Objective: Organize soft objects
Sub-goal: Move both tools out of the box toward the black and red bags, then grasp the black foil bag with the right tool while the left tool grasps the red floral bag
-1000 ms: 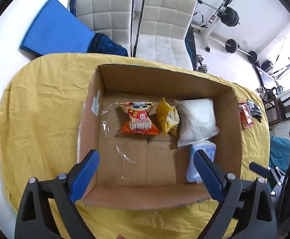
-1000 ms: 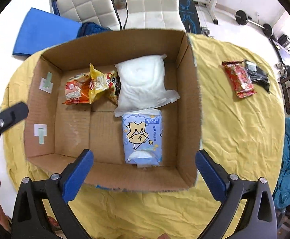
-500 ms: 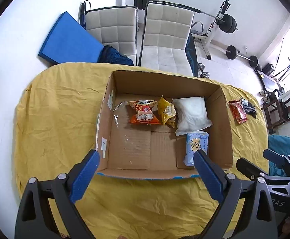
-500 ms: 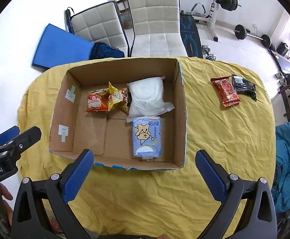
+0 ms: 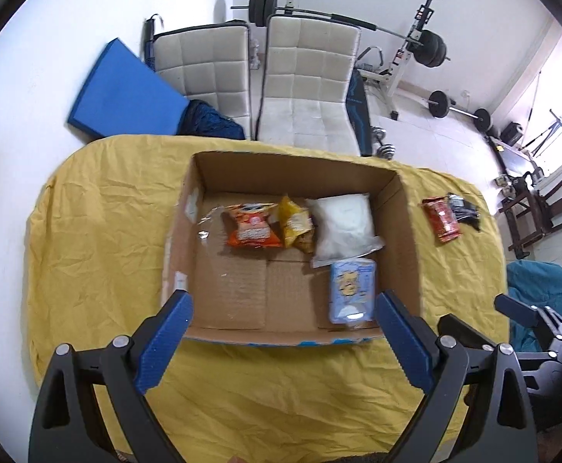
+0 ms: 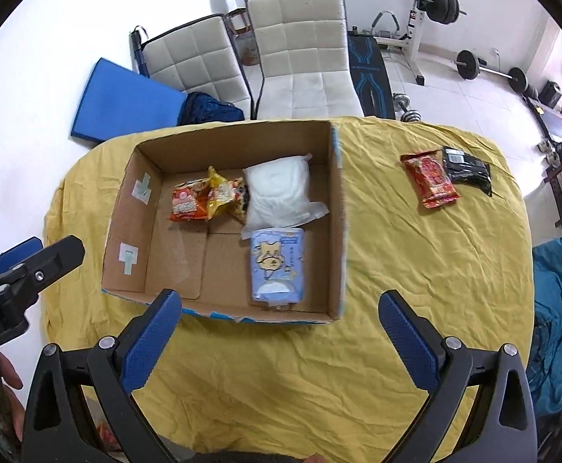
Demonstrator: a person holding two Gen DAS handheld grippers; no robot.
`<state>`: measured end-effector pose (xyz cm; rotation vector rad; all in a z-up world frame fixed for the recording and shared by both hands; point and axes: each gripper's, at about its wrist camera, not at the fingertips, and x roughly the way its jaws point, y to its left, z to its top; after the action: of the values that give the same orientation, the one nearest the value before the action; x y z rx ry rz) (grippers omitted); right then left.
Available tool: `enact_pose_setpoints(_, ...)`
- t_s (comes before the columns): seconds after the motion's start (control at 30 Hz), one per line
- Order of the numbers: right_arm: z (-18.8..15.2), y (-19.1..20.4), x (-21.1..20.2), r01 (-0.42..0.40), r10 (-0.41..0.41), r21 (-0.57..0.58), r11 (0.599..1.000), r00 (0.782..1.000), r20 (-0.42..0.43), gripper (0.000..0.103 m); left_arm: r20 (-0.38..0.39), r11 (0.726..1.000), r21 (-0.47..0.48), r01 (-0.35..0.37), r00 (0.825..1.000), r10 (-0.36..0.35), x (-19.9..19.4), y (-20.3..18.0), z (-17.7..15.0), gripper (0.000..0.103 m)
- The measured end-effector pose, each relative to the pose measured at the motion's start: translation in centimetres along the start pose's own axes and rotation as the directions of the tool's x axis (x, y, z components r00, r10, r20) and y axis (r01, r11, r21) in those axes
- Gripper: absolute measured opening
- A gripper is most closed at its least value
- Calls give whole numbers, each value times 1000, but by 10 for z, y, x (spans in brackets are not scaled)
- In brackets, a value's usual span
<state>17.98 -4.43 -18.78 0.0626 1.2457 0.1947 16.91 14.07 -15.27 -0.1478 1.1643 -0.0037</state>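
An open cardboard box [image 5: 408,231] [image 6: 338,212] sits on a yellow-covered table. Inside lie an orange snack bag [image 5: 252,227] [image 6: 186,204], a yellow snack bag [image 5: 294,222] [image 6: 219,196], a white soft pack [image 5: 344,227] [image 6: 279,193] and a blue tissue pack [image 5: 352,289] [image 6: 277,270]. A red snack pack [image 5: 441,220] [image 6: 429,179] and a black pack [image 5: 464,212] [image 6: 468,169] lie on the cloth right of the box. My left gripper [image 5: 284,343] is open and empty, held back over the box's near edge. My right gripper [image 6: 281,343] is open and empty, near the box's front right.
The yellow tablecloth [image 5: 99,239] [image 6: 416,270] covers the table. Two white chairs [image 5: 308,96] [image 6: 300,58], a blue mat [image 5: 122,96] and weight equipment [image 5: 427,50] stand behind it. A teal cloth [image 6: 558,308] lies at the right.
Both grippers have pulled back and up from the box, so the whole box and table edge now show. Both stay open and empty. The objects have not moved.
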Motion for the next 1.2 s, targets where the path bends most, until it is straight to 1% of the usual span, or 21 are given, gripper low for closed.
enact_pose_setpoints(0.1,4,-28,-7,14,-15,27,1000,1000,10,103,4,999,25,21,1000,-21,2,-26,8,97)
enact_pose_setpoints(0.17,8,-55,-11,37,-38,48,998,999,18,103,2,998,51,41,999,-41,8,-52,17,97)
enact_pose_setpoints(0.27,20,-102,-16,74,-76,65,995,997,20,103,-13,992,86,88,996,-88,21,-96,32,97)
enact_pose_setpoints(0.33,32,-137,-18,101,-102,56,993,995,6,103,-33,988,110,112,993,-109,34,-126,42,97)
enact_pose_setpoints(0.37,41,-159,-17,118,-118,40,992,993,-1,103,-48,984,127,127,991,-122,45,-147,48,97)
enact_pose_setpoints(0.43,57,-190,-11,143,-144,-5,990,989,-19,103,-66,980,152,126,991,-117,62,-176,58,97)
enact_pose_setpoints(0.47,69,-213,-4,156,-157,-34,987,987,-41,103,-81,979,165,123,991,-111,76,-197,65,97)
enact_pose_setpoints(0.53,87,-244,12,164,-171,-90,982,982,-83,103,-96,977,177,115,990,-99,97,-223,74,97)
enact_pose_setpoints(0.6,106,-275,34,173,-194,-150,973,972,-132,103,-144,976,189,103,987,-76,130,-252,86,97)
enact_pose_setpoints(0.63,118,-293,52,183,-215,-194,964,963,-160,103,-175,976,192,104,982,-70,149,-265,91,97)
enact_pose_setpoints(0.67,126,-301,63,188,-230,-228,955,958,-173,103,-193,976,194,101,979,-63,162,-273,94,97)
enact_pose_setpoints(0.73,143,-319,94,210,-283,-329,921,939,-193,103,-234,976,195,94,971,-47,194,-289,102,97)
enact_pose_setpoints(0.83,161,-338,141,202,-332,-464,862,918,-217,103,-306,980,176,95,951,-37,240,-303,109,97)
enact_pose_setpoints(0.9,170,-349,175,181,-360,-541,821,900,-245,103,-345,981,167,97,938,-34,265,-310,109,97)
enact_pose_setpoints(0.97,177,-354,203,154,-378,-594,790,884,-274,103,-369,981,173,83,929,-13,286,-314,108,97)
enact_pose_setpoints(1.07,184,-354,236,90,-376,-661,745,875,-305,103,-402,984,154,86,916,-17,309,-315,109,97)
enact_pose_setpoints(1.1,187,-353,247,64,-378,-691,720,871,-314,103,-409,986,145,86,912,-19,314,-315,109,97)
enact_pose_setpoints(1.2,191,-349,270,14,-382,-741,671,863,-330,103,-424,989,122,88,905,-29,326,-313,109,97)
